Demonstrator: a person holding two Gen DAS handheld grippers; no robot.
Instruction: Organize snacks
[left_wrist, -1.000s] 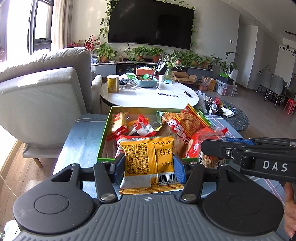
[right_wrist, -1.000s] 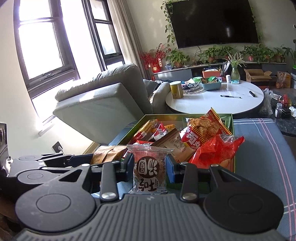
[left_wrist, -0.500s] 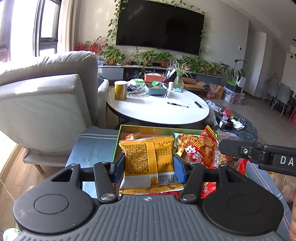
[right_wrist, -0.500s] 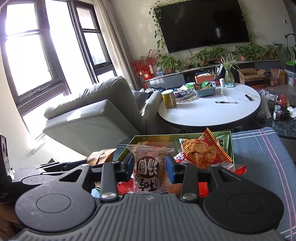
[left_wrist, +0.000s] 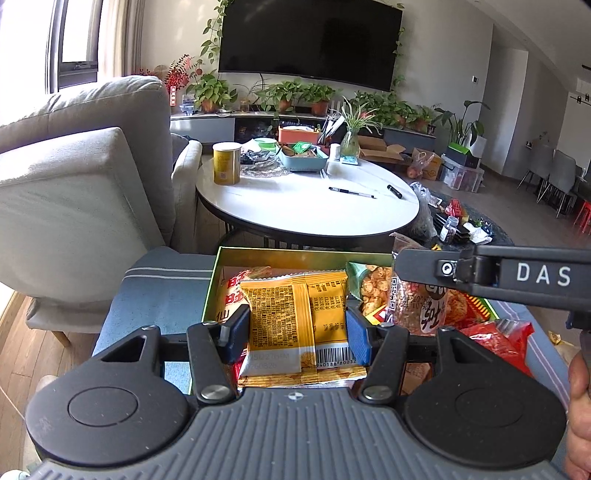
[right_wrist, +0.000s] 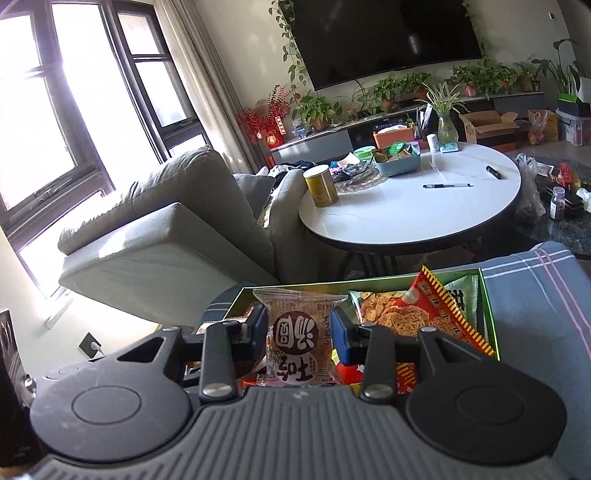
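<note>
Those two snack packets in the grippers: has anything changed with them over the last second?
Both grippers rose and tilted up from the green box. The left gripper is still shut on the yellow packet, the right gripper on the clear brown-label packet. Nothing was let go; the other snacks stayed in the box.

My left hand-held gripper has a ribbed grey body, black round-ended linkages, silver screws and blue pads; my right hand-held gripper matches, marked "DAS".
</note>
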